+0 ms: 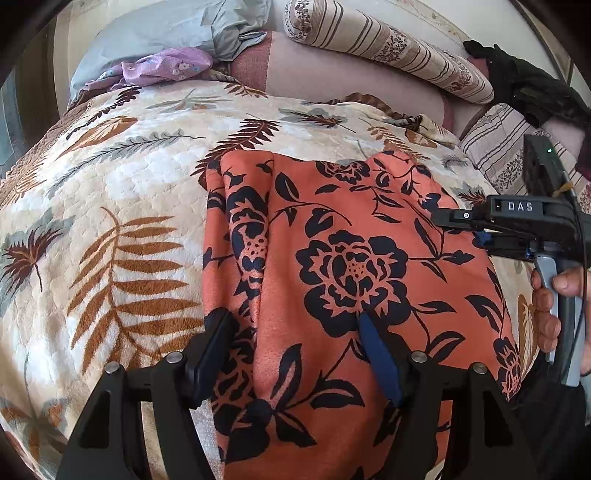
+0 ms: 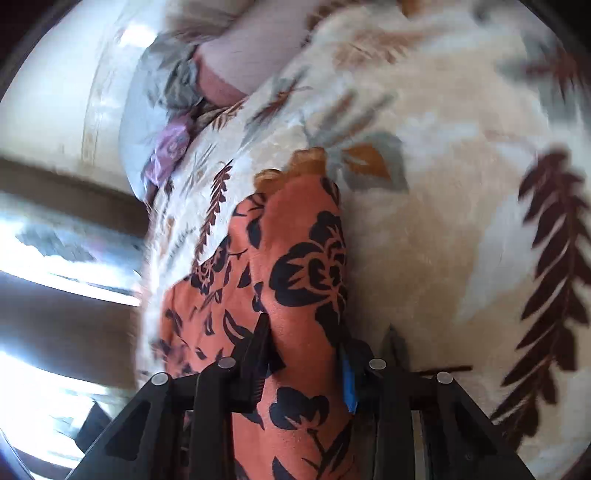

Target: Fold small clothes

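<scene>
Both pairs of jaws stand over the same orange floral garment (image 1: 343, 266). On the left gripper (image 1: 295, 332) they are spread wide, the black finger at one edge of the cloth and the blue-padded one resting on the flower print, with nothing pinched between them. On the right gripper (image 2: 306, 350) they are pressed in on a raised ridge of the garment (image 2: 295, 266), cloth bunched between the black finger and the blue pad.

That garment lies on a cream blanket (image 1: 110, 206) printed with brown and grey leaves, its near end cut off under the left gripper's frame. In the left wrist view the right gripper (image 1: 443, 218) reaches in from the side – its tips run over the garment's far edge, and a hand (image 1: 550, 310) on its grey handle is only partly in frame.

A purple cloth (image 1: 166, 66), a grey-blue pillow (image 1: 177, 26) and a striped bolster (image 1: 388, 48) sit beyond the blanket. The right wrist view is smeared by blur – its left side is only bright and dark bands, hard to make out.
</scene>
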A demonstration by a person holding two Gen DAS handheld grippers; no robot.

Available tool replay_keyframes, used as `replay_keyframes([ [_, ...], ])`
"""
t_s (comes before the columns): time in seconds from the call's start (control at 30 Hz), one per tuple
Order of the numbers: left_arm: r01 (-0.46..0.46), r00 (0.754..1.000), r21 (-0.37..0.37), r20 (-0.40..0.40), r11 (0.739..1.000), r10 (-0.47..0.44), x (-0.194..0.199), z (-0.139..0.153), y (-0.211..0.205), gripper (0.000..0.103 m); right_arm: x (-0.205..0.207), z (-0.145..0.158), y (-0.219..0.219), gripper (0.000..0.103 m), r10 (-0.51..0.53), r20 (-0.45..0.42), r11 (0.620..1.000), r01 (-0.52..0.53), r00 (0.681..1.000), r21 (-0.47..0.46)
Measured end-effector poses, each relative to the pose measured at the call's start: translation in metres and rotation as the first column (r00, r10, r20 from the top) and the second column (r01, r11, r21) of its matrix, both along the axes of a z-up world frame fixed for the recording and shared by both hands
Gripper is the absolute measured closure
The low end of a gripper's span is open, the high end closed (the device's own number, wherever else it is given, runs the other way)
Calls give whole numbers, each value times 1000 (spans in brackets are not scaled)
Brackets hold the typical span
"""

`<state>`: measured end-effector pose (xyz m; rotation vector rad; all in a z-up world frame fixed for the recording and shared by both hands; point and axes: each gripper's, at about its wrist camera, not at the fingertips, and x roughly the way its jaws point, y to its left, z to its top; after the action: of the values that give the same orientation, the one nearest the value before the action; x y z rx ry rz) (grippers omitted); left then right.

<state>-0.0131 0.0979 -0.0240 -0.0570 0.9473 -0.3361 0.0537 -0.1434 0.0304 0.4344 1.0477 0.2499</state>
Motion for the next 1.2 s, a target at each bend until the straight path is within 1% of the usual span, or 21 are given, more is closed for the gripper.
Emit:
replay_keyframes([
  [0.03, 1, 1000, 0, -1, 1000, -1, 0, 0, 0, 32, -3, 4, 13, 70, 25, 34, 993, -21, 999, -113],
  [0.07, 1, 1000, 2, -1, 1000, -1, 1, 0, -1, 32, -2, 0, 18, 69, 40, 31, 984, -35, 999, -173],
  [0.1, 0, 1000, 8, 0, 1000, 0, 2, 0, -2, 32, 0, -7, 15, 66, 22, 10, 988, -20, 1000, -155],
  [0.13, -2, 1000, 8, 0, 1000, 2, 2, 0, -3, 31, 1, -11, 4, 51, -29, -11, 995, 28, 1000, -99],
  [0.17, -4, 1000, 6, 0, 1000, 4, 1, 0, -2, 31, -1, -15, -7, 28, -85, -41, 996, 83, 996, -45],
  [0.2, -3, 1000, 5, 1, 1000, 3, 1, 0, -2, 31, -4, -18, -13, 23, -106, -67, 994, 106, 992, 7],
  [0.47, -6, 1000, 9, 5, 1000, 6, 0, -1, -3, 31, -57, -19, -11, 25, 8, -83, 991, 4, 996, 136],
  [0.53, -2, 1000, 13, 5, 1000, 1, 0, -1, -4, 30, -65, -24, 6, 43, 88, -68, 996, -86, 994, 32],
  [0.6, -5, 1000, 22, 14, 1000, 5, -1, -1, -4, 30, -65, -21, 7, 48, 82, -72, 996, -79, 994, 39],
  [0.7, -15, 1000, 7, 15, 1000, 15, -1, 1, -1, 30, -65, -15, 8, 44, 55, -73, 998, -53, 996, 33],
  [0.77, -27, 999, -41, 23, 999, 28, -4, 9, 6, 30, -69, -14, 6, 31, 54, -70, 996, -49, 996, 78],
  [0.83, -54, 996, -167, 67, 985, 66, -14, 24, 24, 30, -76, -17, 2, 30, 49, -70, 993, -40, 996, 115],
  [0.87, -70, 993, -233, 79, 970, 90, -19, 28, 36, 24, -79, -20, -2, 29, 46, -77, 991, -35, 996, 128],
  [0.9, -89, 992, -284, 65, 955, 112, -21, 29, 47, 19, -82, -23, -5, 29, 40, -81, 989, -29, 996, 142],
  [0.93, -105, 994, -325, 7, 940, 113, -19, 22, 55, 13, -86, -26, -9, 29, 35, -75, 986, -22, 997, 164],
  [0.97, -106, 991, -351, -110, 930, 71, -11, 7, 58, 13, -89, -28, -13, 29, 31, -69, 982, -18, 997, 189],
  [1.0, -110, 961, -373, -276, 921, 3, -3, -20, 56, 15, -90, -30, -15, 29, 29, -66, 978, -14, 997, 207],
  [1.03, -134, 956, -365, -293, 921, 22, -5, -28, 58, 28, -91, -30, -17, 29, 28, -63, 976, -14, 998, 216],
  [1.07, -124, 963, -334, -267, 934, 32, -8, -21, 59, 37, -91, -30, -17, 29, 32, -65, 977, -17, 997, 215],
  [1.13, -113, 967, -332, -252, 936, 27, -11, -10, 61, 43, -90, -28, -16, 29, 42, -65, 979, -28, 997, 204],
  [1.2, -144, 967, -351, -250, 925, 55, -15, -5, 68, 43, -88, -27, -15, 29, 49, -64, 977, -34, 997, 209],
])
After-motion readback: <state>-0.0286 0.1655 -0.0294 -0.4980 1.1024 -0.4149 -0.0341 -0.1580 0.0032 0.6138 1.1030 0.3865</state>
